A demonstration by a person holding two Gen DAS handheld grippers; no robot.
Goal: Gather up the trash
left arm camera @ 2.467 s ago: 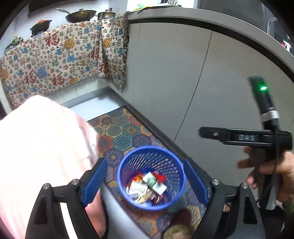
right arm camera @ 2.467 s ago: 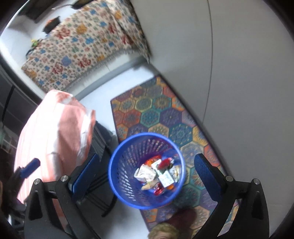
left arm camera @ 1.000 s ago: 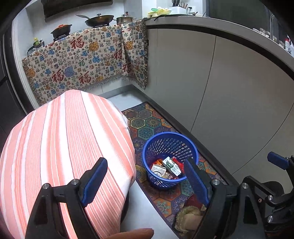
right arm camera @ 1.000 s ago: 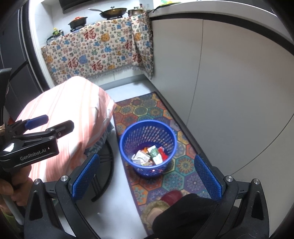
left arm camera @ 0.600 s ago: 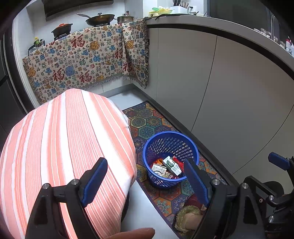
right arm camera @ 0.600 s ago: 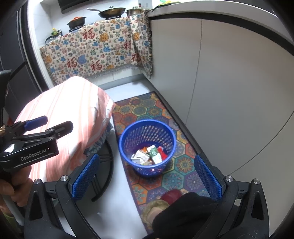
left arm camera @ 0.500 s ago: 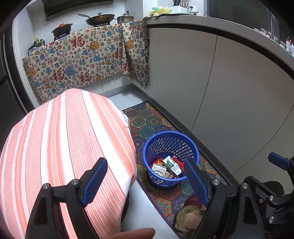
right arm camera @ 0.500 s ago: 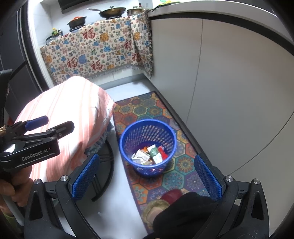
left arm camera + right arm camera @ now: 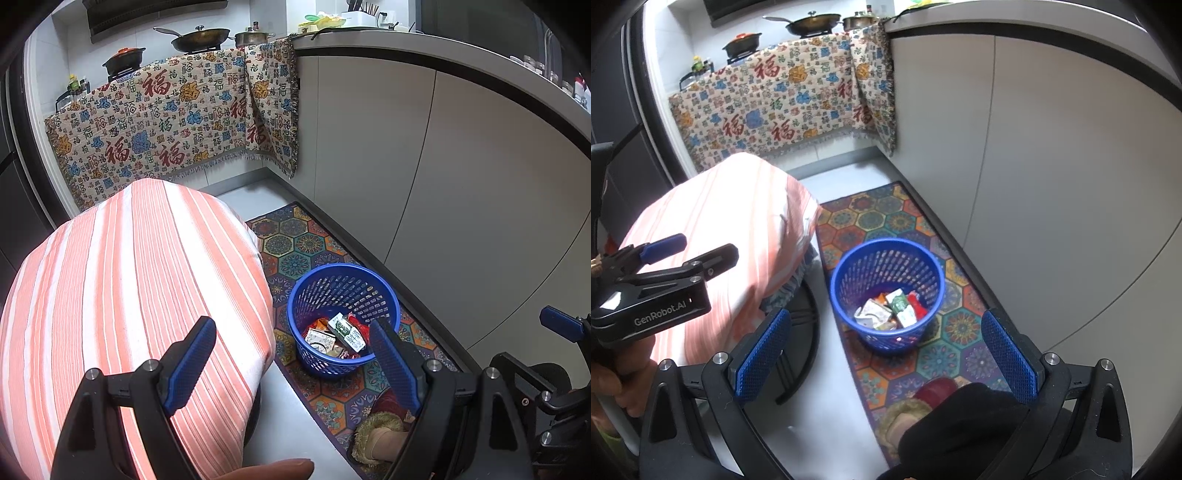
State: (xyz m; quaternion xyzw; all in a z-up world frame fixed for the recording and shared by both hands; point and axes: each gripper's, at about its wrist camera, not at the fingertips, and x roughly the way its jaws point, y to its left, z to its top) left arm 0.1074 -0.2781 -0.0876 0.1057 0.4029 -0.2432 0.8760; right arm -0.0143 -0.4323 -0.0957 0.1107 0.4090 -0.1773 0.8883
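Left gripper (image 9: 291,365): jaws stood wide apart with nothing between them, angled down over the edge of a round worktop covered in an orange-and-white striped cloth (image 9: 129,295). A fingertip (image 9: 273,468) showed at the bottom edge of the left wrist view.

Right gripper (image 9: 886,354): jaws likewise spread wide and empty, pointed down toward the floor. In the right wrist view the left gripper's body appeared at the left edge, held by a hand (image 9: 613,380).

Blue basket (image 9: 886,291): a perforated plastic bin, upright on a patterned mat (image 9: 871,218) of coloured hexagons, just beside the cloth-covered worktop and near the grey cabinet fronts (image 9: 1052,184). Both grippers were above it and clear of it; neither touched it.

Trash (image 9: 890,310): crumpled wrappers and small cartons lay in a heap at the bottom of the blue basket. One carton with green and white print (image 9: 347,332) lay on top of the heap. Red and orange wrappers lay beside it. No loose item was seen on the striped cloth or on the visible floor.

Near the bottom of both views, a slippered foot (image 9: 380,435) rested on the mat, close to the basket.

Further out, a printed cloth (image 9: 166,122) with red characters hung over the far counter. On top stood a frying pan (image 9: 201,37), a lidded pot (image 9: 255,37) and a dark pot with an orange lid (image 9: 123,61).
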